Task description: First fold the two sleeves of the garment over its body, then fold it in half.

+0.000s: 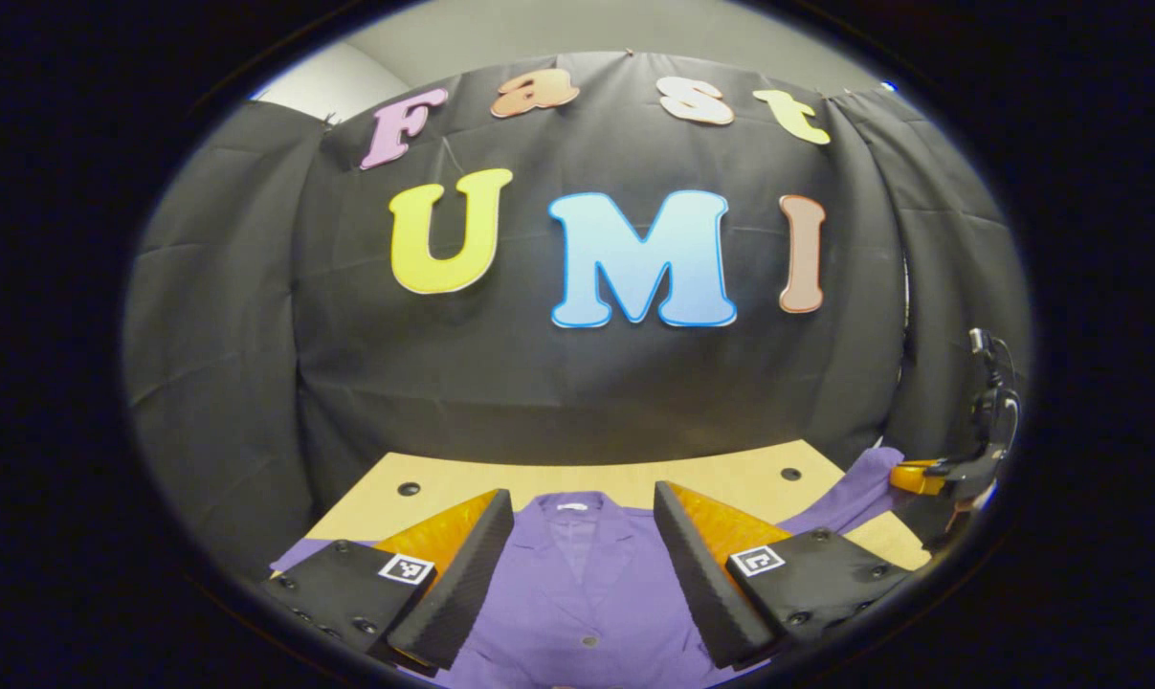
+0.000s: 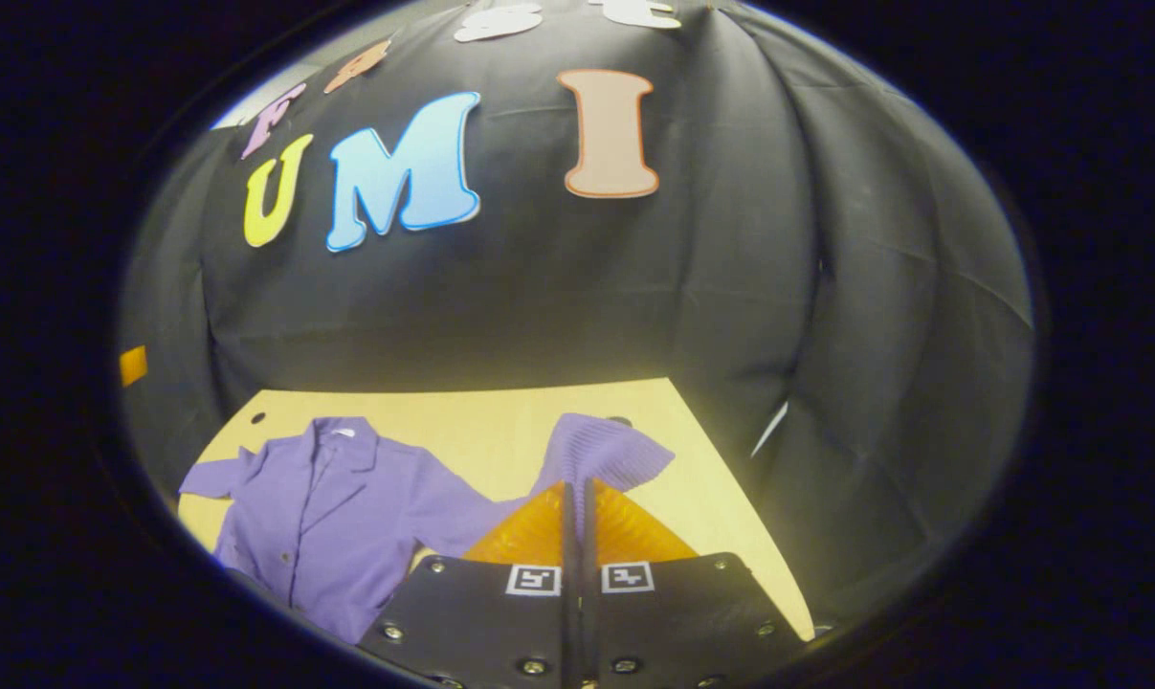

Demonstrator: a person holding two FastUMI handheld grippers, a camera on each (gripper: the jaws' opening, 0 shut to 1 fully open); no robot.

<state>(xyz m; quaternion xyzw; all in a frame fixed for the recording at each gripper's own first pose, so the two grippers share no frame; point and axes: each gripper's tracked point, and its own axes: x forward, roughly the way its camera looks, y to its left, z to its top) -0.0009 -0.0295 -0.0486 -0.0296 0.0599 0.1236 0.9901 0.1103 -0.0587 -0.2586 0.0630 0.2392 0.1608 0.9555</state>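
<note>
A purple button-up shirt (image 1: 587, 593) lies face up on the tan table (image 1: 634, 474), collar toward the booth wall. My left gripper (image 1: 582, 495) hovers open above the shirt's chest, its fingers either side of the collar, holding nothing. In the right gripper view the shirt (image 2: 328, 507) lies at the left, and one sleeve (image 2: 606, 450) stretches out to my right gripper (image 2: 577, 488). That gripper is shut on the sleeve near the cuff, which stands up beyond the fingertips. From the left gripper view the right gripper (image 1: 907, 476) shows at the far right with the sleeve (image 1: 859, 493) lifted toward it.
The table (image 2: 500, 411) has small dark holes near its far corners, and its far edge meets the black cloth wall. Bare tabletop lies between the shirt's collar and the wall, and to the right of the held sleeve.
</note>
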